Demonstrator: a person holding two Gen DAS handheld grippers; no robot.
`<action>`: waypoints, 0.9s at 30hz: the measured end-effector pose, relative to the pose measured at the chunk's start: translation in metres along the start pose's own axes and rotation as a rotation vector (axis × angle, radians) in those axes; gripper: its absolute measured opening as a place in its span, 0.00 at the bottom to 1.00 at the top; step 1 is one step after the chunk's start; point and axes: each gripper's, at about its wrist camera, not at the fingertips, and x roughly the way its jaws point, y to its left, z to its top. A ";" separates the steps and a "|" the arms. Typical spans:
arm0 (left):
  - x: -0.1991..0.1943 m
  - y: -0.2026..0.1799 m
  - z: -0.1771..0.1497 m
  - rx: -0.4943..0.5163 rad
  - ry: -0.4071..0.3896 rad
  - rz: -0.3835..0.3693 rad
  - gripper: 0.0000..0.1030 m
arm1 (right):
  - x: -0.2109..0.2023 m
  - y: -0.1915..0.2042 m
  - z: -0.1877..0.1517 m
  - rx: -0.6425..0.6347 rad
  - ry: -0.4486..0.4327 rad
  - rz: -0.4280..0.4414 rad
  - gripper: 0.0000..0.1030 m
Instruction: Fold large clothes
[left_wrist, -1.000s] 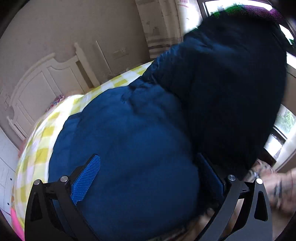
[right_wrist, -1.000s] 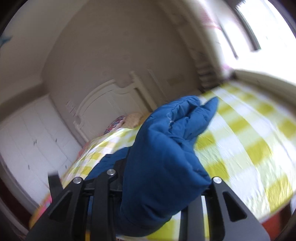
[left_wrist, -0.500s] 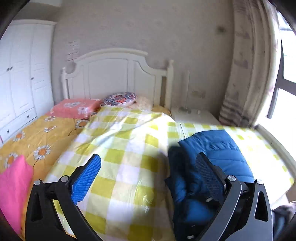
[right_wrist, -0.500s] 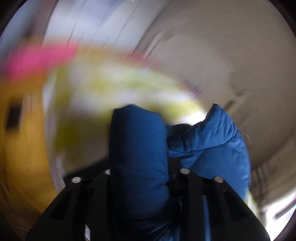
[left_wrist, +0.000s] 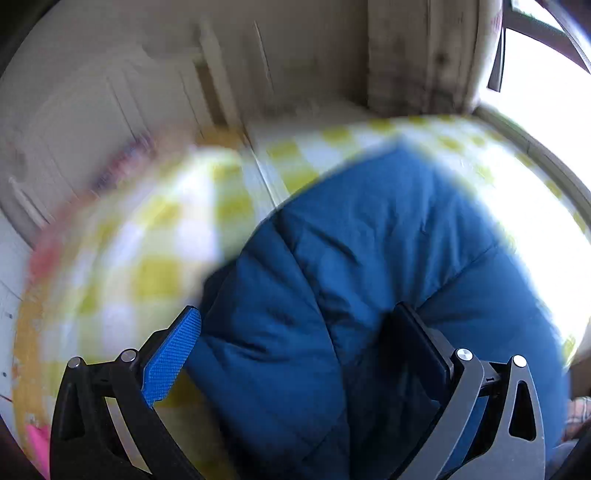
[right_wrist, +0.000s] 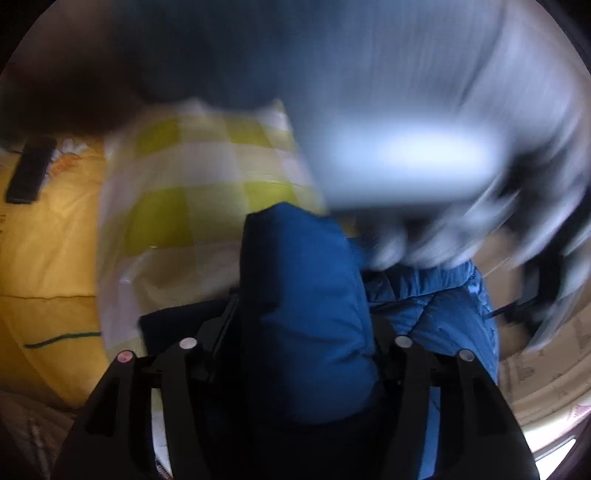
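The right gripper (right_wrist: 303, 332), its jaws just opening, has a fold of the blue padded jacket (left_wrist: 369, 266) between them; whether the pads press it I cannot tell. The left gripper (left_wrist: 295, 350) stands apart over the jacket at twelve o'clock on the checked cover (left_wrist: 155, 266). Best to let go only once the fold lies flat.

Gripper (right_wrist: 306, 332): black jaws low in the frame, pointing down at the bed; they have just been opening.
Jacket (right_wrist: 306, 295): a thick blue padded fold stands between the jaws and fills the gap; whether the pads press on it cannot be told. More of it bunches to the right.
Quilt (right_wrist: 192, 177): yellow and white checks, behind and left of the jacket.
Sheet (right_wrist: 48, 236): yellow, at far left.
Dark slab (right_wrist: 31, 170): a flat black object lying on the sheet.
Blur (right_wrist: 406, 147): a grey-white smear across the upper right, not identifiable.
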 end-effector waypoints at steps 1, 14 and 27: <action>0.004 0.013 -0.010 -0.069 -0.010 -0.069 0.96 | -0.010 -0.005 -0.004 0.013 -0.010 0.047 0.59; -0.008 0.032 -0.050 -0.220 -0.097 -0.073 0.96 | -0.072 -0.103 -0.061 0.467 -0.137 0.194 0.51; -0.049 0.025 -0.058 -0.311 -0.070 0.002 0.96 | -0.046 -0.068 -0.090 0.299 -0.111 0.273 0.49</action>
